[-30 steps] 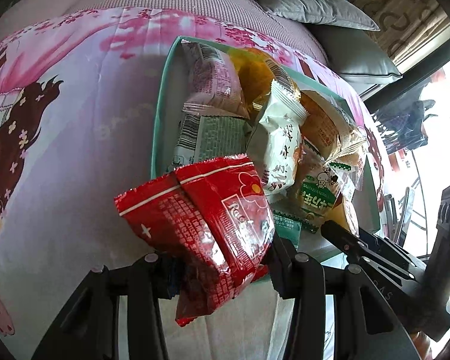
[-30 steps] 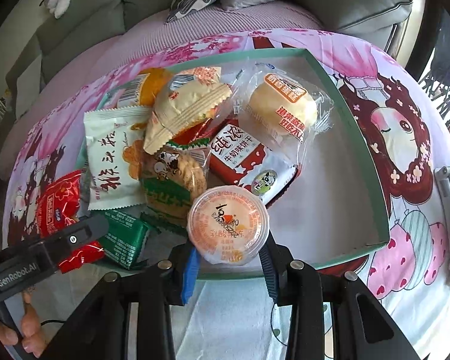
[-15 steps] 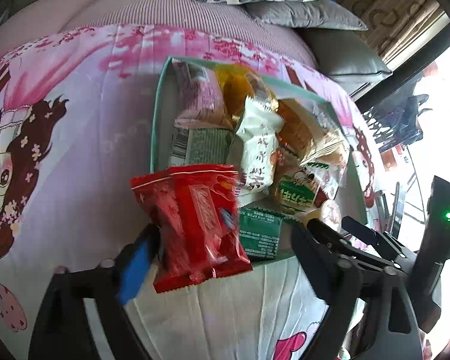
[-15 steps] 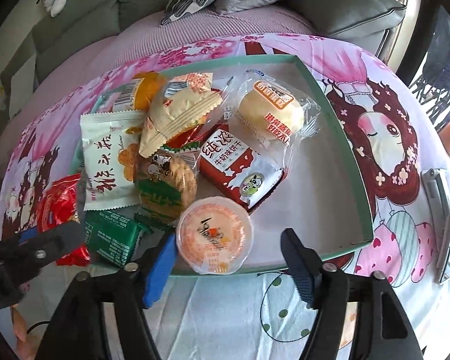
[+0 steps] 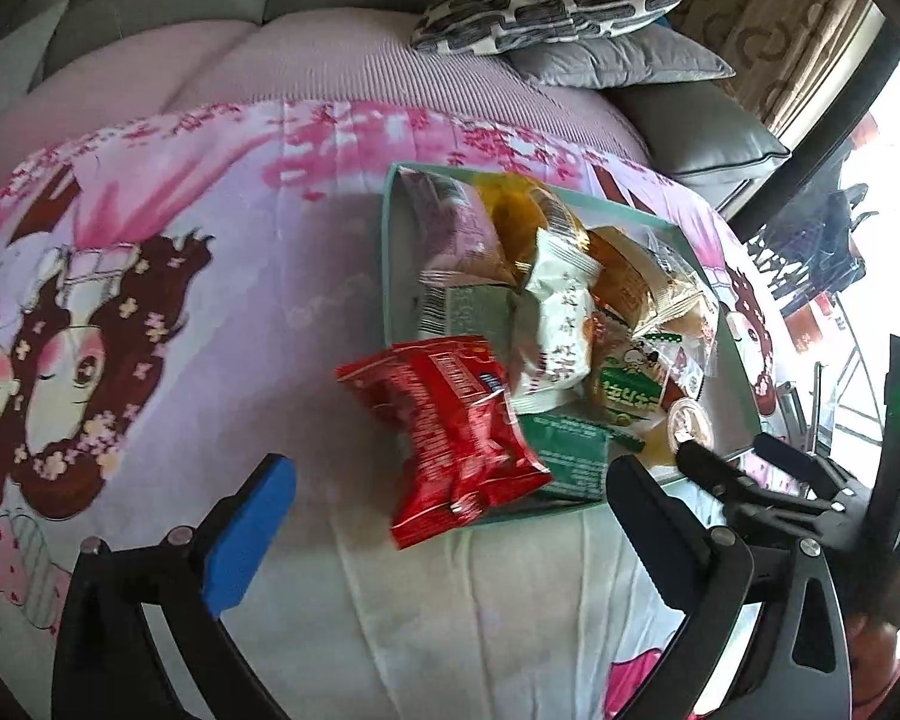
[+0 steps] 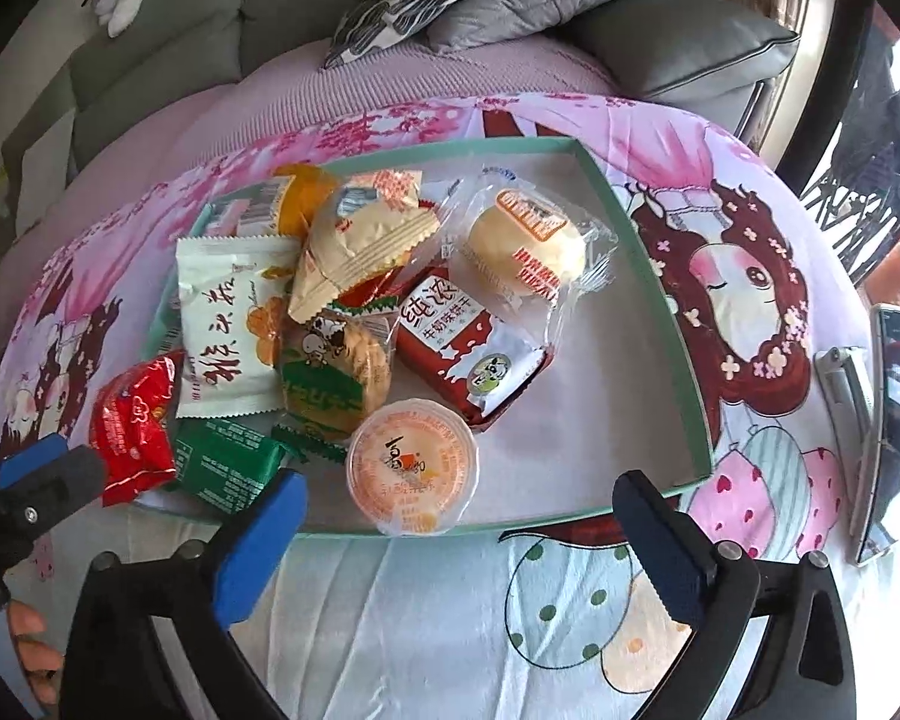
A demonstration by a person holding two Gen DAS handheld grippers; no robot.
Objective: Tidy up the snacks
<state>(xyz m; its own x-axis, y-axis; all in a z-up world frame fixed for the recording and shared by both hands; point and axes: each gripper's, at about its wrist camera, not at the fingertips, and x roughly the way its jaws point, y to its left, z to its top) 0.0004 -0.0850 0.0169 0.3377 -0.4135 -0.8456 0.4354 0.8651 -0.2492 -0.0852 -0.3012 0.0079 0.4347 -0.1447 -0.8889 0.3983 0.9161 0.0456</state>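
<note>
Here, in the left wrist view, the left claw [image 5: 450, 498] has its jaws opening, spread wide with nothing pressed between the pads. The red packet [image 5: 450, 432] lies just ahead of the gap, a little toward the right finger, sprawled over the near left corner of the green tray [image 5: 388, 252], part in and part hanging over the rim toward the claw. Its long axis runs from the far left to the near right, roughly along the line the claw looks, so the fingers stand on either side of its narrow width. Behind it the other snacks pile up in the tray. The right claw shows at the right edge, off to the side of this packet, so the left hand is clearly the nearer one.

In the right wrist view, the right claw [image 6: 459, 510] is likewise opening, jaws far apart and empty. The jelly cup [image 6: 413, 471] sits straight ahead between the fingertips, nearer the left one, touching neither; it stands upright with its foil lid facing up, inside the tray against the near rim [image 6: 510, 525]. Being round, it has no long axis to favour. The red packet [image 6: 135, 420] is far off to the left of this claw, beside the left claw [image 6: 36, 480].
</note>
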